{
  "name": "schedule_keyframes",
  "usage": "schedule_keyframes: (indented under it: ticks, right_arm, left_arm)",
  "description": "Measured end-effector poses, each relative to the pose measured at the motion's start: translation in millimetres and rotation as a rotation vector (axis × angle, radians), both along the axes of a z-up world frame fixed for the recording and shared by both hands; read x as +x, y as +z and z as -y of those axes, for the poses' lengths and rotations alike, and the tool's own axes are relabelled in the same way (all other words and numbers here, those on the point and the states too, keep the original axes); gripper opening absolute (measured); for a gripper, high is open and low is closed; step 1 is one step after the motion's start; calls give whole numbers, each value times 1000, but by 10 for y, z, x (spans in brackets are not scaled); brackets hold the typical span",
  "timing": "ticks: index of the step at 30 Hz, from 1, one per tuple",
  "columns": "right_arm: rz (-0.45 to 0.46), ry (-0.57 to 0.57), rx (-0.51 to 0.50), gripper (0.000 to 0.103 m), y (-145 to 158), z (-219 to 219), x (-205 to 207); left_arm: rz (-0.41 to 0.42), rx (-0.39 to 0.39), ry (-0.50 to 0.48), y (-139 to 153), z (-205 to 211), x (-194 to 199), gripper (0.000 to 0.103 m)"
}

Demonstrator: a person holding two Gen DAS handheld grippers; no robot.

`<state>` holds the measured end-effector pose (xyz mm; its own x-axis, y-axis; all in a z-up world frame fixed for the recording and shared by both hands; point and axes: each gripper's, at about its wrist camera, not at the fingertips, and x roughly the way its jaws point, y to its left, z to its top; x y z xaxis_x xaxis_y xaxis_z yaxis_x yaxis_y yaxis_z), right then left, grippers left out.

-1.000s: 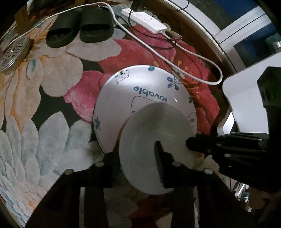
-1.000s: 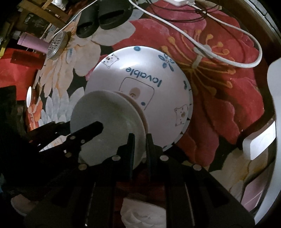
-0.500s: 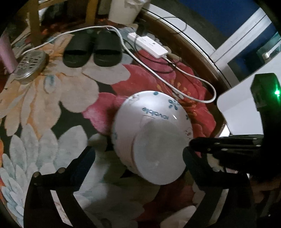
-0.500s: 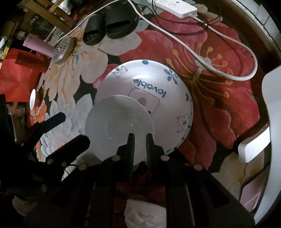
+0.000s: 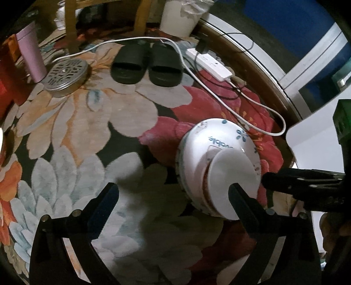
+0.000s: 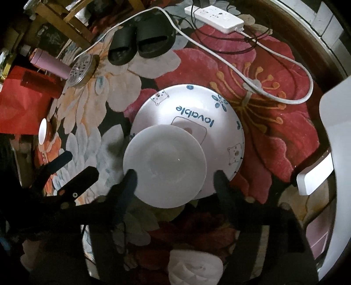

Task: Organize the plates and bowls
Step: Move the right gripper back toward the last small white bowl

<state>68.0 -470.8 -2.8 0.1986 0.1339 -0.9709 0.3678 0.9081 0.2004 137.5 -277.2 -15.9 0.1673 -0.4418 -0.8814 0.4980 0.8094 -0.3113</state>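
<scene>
We see a large white plate (image 6: pixel 221 109) lying on the flowered rug (image 6: pixel 274 136), over one of its big red blossoms, with a smaller plain white bowl (image 6: pixel 164 166) stacked on its near part. The plate is glossy, printed in blue with the word "lovable", small blue flowers and dots near the rim, little cartoon animal faces, and a rounded square outline at its centre that the bowl partly covers. The bowl has no pattern; it shows a shallow round hollow in the middle and a small glint of light. From the left wrist view the stack appears more edge-on, and between the bowl (image 5: pixel 232 173) and the plate (image 5: pixel 197 153) a thin reddish-brown band shows, though we cannot tell what it is. Our right gripper (image 6: pixel 173 177) is spread wide, its two dark fingers on either side of the bowl's near edge, holding nothing. Our left gripper (image 5: pixel 173 193) is also spread wide and holds nothing; its right finger sits against the bowl's near rim in the picture, but we cannot tell whether it touches. Beyond the stack lie a pair of black slippers (image 6: pixel 142 43), a white power strip (image 6: pixel 215 15) with its white cable (image 6: pixel 274 96), a round metal lid (image 5: pixel 65 76) and a pink bottle (image 5: pixel 30 57).
</scene>
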Motion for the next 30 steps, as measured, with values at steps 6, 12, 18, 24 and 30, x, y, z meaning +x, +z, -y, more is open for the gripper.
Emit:
schedule_keyframes:
  ticks: [6,12,18,24,30]
  right_arm:
    - [11,-3,-28,98,33,-77,35]
    - [0,16,-19,98,-5,-202,70]
    - [-5,40,-23,98,-23,-343,89]
    - [-12,58,-27,98,-52,-462,122]
    - [-20,83,-33,98,-82,-582,157]
  left_arm:
    - [2,8,38,-8,-193,44,101]
    - [-2,16,55,-43,-348,52,101]
    - [-5,22,78,-87,-524,45,101]
    - [-7,24,104,-112,-701,49,101]
    - [-15,31,135,-183,-897,57,101]
